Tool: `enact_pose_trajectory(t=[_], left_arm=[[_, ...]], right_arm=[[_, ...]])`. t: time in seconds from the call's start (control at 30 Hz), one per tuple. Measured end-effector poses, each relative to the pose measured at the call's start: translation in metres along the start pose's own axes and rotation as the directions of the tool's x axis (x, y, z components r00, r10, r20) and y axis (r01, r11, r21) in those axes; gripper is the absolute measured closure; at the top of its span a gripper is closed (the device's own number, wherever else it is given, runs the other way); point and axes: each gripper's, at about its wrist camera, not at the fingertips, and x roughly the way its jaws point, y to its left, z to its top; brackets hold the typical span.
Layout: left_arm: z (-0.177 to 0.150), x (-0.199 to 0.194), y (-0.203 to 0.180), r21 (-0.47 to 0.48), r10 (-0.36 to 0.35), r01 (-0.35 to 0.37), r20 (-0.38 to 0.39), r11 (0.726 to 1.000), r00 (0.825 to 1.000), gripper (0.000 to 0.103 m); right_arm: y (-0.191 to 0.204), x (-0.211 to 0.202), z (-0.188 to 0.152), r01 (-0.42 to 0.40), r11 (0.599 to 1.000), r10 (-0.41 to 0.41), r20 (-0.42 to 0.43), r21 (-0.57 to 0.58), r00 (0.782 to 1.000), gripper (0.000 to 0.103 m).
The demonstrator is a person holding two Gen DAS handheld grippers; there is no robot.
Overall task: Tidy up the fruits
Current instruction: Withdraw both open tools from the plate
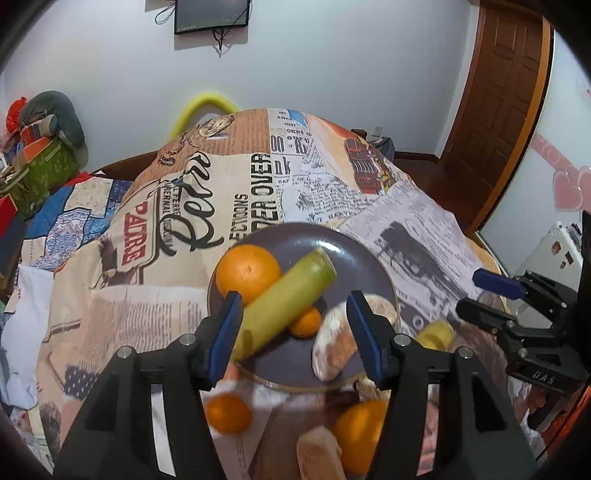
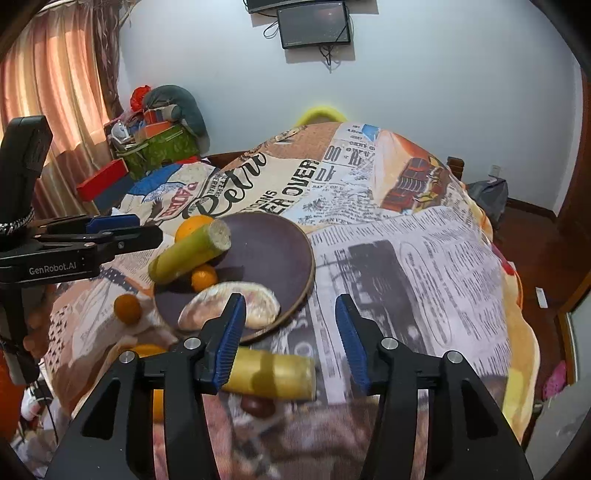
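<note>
With both grippers' fingers wide and empty, we should lower the right gripper (image 2: 290, 341) squarely over the yellow stalk (image 2: 273, 376) beside the plate (image 2: 295, 258).

Ahead of me the far wall (image 2: 443, 92) is pale blue-white, with a dark screen (image 2: 314, 26) mounted high on it and cables dangling below. To my left, peach curtains (image 2: 55, 92) glow with daylight beside a heap of boxes and cushions (image 2: 162, 129), and to my right stand a brown wooden door (image 1: 502, 110) and dark wood floor (image 2: 524, 225). Near me a newsprint-patterned cloth (image 2: 406, 240) covers the bed, a yellow hoop (image 1: 203, 107) showing behind its far edge.
</note>
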Motion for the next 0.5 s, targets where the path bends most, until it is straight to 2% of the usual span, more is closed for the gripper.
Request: enact_pose_trajectory(t=[0.27, 0.5], left_arm=[[-0.034, -0.022, -0.008, -0.009, -0.018, 0.018, -0.036, 1.0, 0.999, 0.041], [-0.072, -0.027, -0.016, -0.025, -0.03, 0.027, -0.1, 0.999, 0.995, 0.041]], right_arm=[[0.007, -0.025, -0.021, -0.005, 1.0, 0.005, -0.006, 0.02, 1.0, 0.056], [0.015, -0.042, -0.034, -0.01, 0.999, 0.01, 0.005, 0.031, 1.0, 0.055]])
